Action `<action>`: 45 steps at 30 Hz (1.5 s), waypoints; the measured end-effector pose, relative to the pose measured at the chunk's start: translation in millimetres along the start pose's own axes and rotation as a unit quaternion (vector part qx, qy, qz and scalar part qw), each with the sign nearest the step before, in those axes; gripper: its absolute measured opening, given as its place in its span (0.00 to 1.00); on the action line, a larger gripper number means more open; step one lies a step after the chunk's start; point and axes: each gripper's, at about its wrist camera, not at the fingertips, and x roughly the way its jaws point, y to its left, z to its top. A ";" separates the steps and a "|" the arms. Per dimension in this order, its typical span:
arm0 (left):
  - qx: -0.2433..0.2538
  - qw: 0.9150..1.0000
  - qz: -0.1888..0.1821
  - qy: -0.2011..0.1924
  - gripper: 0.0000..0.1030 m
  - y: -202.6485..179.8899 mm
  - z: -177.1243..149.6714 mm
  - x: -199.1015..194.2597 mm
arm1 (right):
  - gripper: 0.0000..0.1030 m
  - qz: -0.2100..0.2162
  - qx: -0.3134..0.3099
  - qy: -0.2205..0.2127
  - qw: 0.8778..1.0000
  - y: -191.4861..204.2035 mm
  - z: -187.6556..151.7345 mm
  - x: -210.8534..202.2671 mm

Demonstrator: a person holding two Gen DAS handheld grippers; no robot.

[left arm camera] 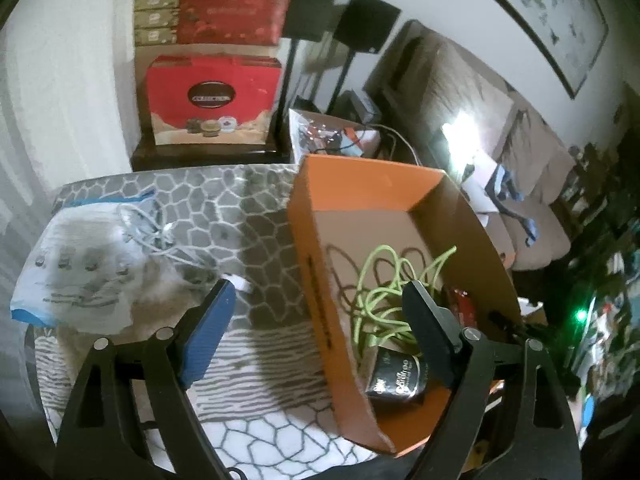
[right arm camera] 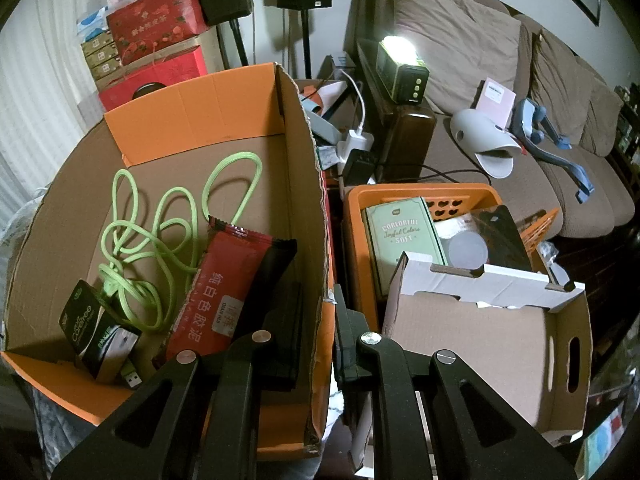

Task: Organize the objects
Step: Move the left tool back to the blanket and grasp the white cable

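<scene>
An orange cardboard box [left arm camera: 304, 240] stands on a patterned table; it also shows in the right wrist view [right arm camera: 192, 104]. Inside lie a green cable [right arm camera: 160, 236], a red packet [right arm camera: 228, 284] and a small black box [right arm camera: 94, 332]. My left gripper [left arm camera: 320, 300] is open, its fingers astride the box's left wall, one outside, one inside above the cable [left arm camera: 380, 292]. My right gripper [right arm camera: 312, 280] is shut on the box's right wall [right arm camera: 316, 208], one finger inside, one outside.
A white printed bag [left arm camera: 80, 264] with a grey cord lies on the table's left. Right of the box are an orange crate [right arm camera: 420, 196] of items and a white-rimmed carton [right arm camera: 480, 336]. Red gift boxes [left arm camera: 212, 96] stand behind; a sofa [right arm camera: 520, 92] at right.
</scene>
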 end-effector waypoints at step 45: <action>-0.070 0.990 0.115 0.049 0.81 127.5 27.9 42.7 | 0.11 -0.006 -0.003 0.000 1.000 -3.0 -2.6 -0.9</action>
